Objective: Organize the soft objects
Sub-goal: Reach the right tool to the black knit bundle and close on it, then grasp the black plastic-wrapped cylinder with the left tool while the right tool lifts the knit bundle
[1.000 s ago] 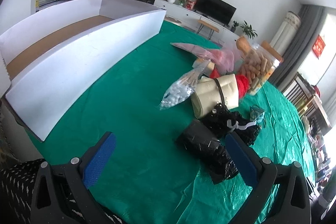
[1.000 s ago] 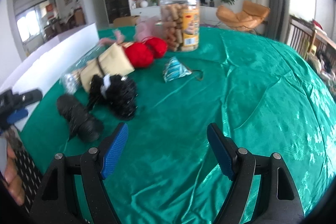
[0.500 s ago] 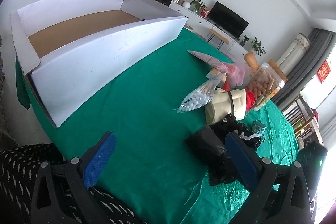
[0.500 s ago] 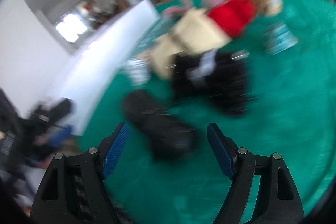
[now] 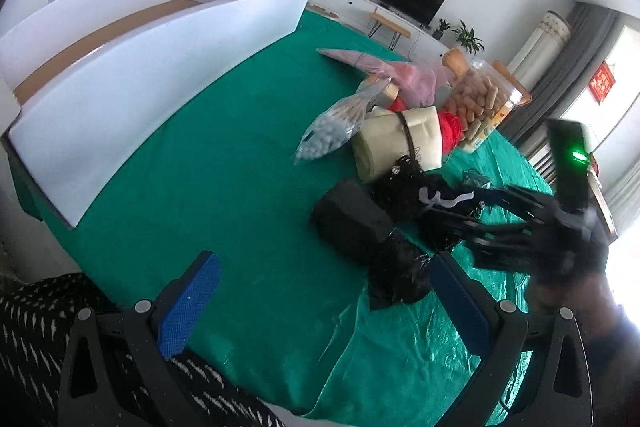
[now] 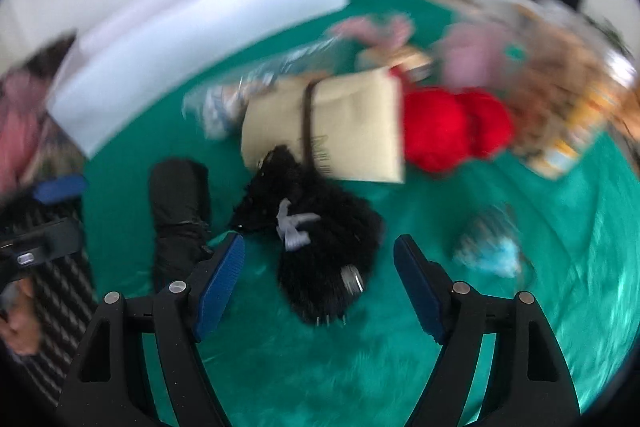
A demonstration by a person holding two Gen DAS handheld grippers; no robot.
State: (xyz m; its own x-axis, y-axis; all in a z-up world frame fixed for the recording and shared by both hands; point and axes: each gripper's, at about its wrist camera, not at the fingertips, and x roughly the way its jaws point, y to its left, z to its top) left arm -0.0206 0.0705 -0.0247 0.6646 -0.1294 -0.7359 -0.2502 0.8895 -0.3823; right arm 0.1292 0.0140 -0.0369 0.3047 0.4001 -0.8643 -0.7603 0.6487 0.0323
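A pile of soft things lies on the green tablecloth (image 5: 224,195). A black fuzzy bundle (image 6: 320,247) with a white ribbon lies nearest, also in the left wrist view (image 5: 416,195). Beside it are a black wrapped roll (image 5: 360,227) (image 6: 180,211), a beige rolled cloth (image 5: 400,143) (image 6: 336,131) and red yarn (image 6: 452,127). My right gripper (image 6: 318,267) is open, empty, just above the fuzzy bundle; it shows in the left wrist view (image 5: 472,207). My left gripper (image 5: 324,299) is open, empty, near the table's front edge.
A long white cardboard box (image 5: 152,67) with a brown floor stands at the left of the table. A clear jar of biscuits (image 5: 480,111), a pink bag (image 5: 396,75), a clear bag of white beads (image 5: 332,135) and a small blue packet (image 6: 492,247) lie around the pile.
My right gripper has swung left and down over the black fuzzy bundle, with motion blur. It has come into the left wrist view. My left gripper has shifted only slightly.
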